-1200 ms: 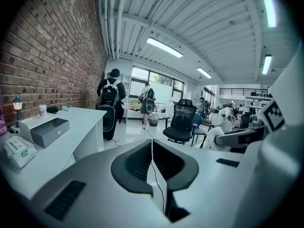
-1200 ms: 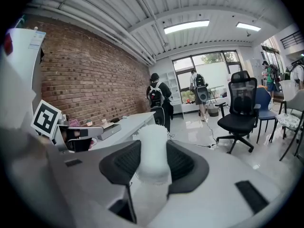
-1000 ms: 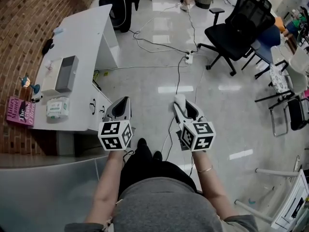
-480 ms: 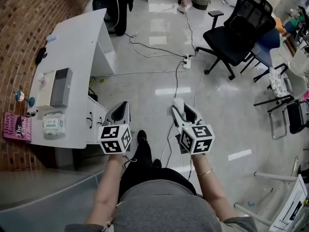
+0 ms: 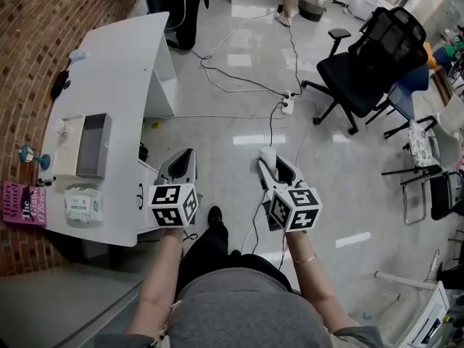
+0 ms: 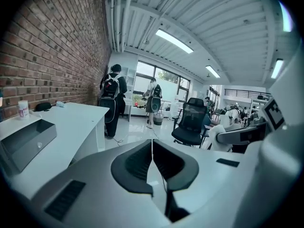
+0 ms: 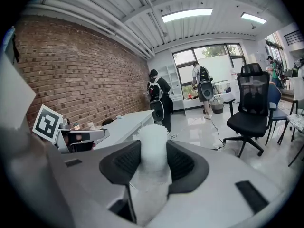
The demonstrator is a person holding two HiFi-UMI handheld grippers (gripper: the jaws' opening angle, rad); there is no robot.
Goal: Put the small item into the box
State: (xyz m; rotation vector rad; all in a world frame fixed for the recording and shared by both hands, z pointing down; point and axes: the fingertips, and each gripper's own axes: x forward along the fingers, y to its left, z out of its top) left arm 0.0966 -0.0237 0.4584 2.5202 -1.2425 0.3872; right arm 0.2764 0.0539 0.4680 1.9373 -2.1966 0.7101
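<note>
The small item (image 5: 267,155) is a white, foam-like lump, and my right gripper (image 5: 272,164) is shut on it above the floor; in the right gripper view the white item (image 7: 152,151) fills the gap between the dark pads. My left gripper (image 5: 182,167) is shut with nothing in it, its jaws meeting in the left gripper view (image 6: 152,146). The grey open box (image 5: 93,145) lies on the white desk (image 5: 116,71) to the left of both grippers, and the box (image 6: 26,139) also shows low at the left of the left gripper view.
On the desk near the box lie a tissue pack (image 5: 83,203), a pink book (image 5: 22,203) and small objects. A black office chair (image 5: 370,56) stands ahead on the right. Cables and a power strip (image 5: 288,106) lie on the floor. People with backpacks (image 6: 113,96) stand far off.
The view has shifted: the desk and box now sit lower and slightly nearer my left gripper. Both grippers keep their places relative to the body, the white item still held.
</note>
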